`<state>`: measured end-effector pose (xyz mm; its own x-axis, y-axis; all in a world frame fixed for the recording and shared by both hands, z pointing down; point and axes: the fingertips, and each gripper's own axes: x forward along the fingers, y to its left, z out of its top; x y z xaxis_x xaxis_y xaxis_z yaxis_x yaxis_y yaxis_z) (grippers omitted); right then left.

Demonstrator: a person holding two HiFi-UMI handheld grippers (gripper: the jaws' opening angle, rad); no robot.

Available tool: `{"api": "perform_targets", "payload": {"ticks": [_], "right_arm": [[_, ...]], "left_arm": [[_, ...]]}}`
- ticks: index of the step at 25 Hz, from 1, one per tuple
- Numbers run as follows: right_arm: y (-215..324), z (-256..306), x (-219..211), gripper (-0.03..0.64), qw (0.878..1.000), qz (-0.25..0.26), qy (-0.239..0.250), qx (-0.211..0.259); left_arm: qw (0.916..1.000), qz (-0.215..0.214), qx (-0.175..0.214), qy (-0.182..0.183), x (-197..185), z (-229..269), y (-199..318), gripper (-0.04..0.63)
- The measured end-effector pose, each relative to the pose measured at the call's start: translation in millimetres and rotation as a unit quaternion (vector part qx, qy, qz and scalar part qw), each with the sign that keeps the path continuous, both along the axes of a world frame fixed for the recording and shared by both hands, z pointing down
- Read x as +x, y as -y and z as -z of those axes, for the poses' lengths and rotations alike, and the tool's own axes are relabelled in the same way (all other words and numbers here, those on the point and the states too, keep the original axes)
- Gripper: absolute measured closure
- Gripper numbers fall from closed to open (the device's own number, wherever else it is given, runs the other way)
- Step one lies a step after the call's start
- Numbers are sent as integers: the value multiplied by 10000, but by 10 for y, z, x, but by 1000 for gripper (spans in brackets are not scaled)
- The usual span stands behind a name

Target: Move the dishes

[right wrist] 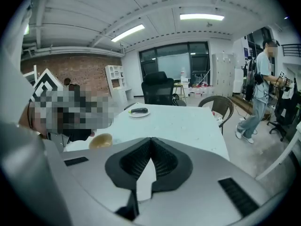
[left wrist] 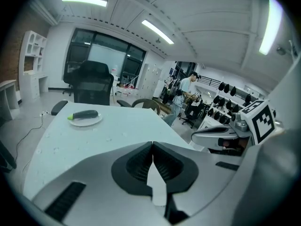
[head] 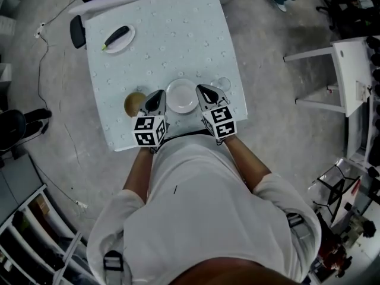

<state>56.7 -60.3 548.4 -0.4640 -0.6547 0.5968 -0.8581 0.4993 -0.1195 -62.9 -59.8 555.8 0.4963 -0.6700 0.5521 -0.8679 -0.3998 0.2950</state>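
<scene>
Jaws on the left hand-held gripper [left wrist: 152, 146] are squeezed shut with nothing in them. The right hand-held gripper [right wrist: 151, 140] is clenched the same way, empty too. Each one has a smooth grey shell and black pads with tiny ridges. Each carries a cube with black and white squares.

A round white dish [head: 182, 95] sits between the two hand-held grippers, near the surface's edge by the person. It is smooth and shallow. A small brown bowl [head: 135, 103] sits just left of the left hand-held gripper.

The surface [head: 178, 40] is square and pale, with little bumps all over. A flat white plate [head: 126, 42] sits far off near the back corner. A long dark vegetable [head: 117, 35] with a green tip lies on it.
</scene>
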Motion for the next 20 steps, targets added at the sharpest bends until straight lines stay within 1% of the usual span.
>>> {"api": "perform_targets", "payload": {"ticks": [4,8,11,15,20], "right_arm": [[161,386,-47,620,9989,87,107,442],[389,791,-101,620,9950,144,253,951],[468,1082,-147,620,9907,196,273,1318],[514,1393,-181,620,9854,229,273,1665],[555,1691,-214,620,9763,272,262,2130]], "left_arm": [[9990,202,372,-118,-27,374,133,575],[9946,366,961,-146,-53,812,314,575],[9898,494,1333,-63,-128,1107,349,575],[9814,663,1802,74,-195,1439,362,575],[9719,740,2235,44,-226,1770,379,575]]}}
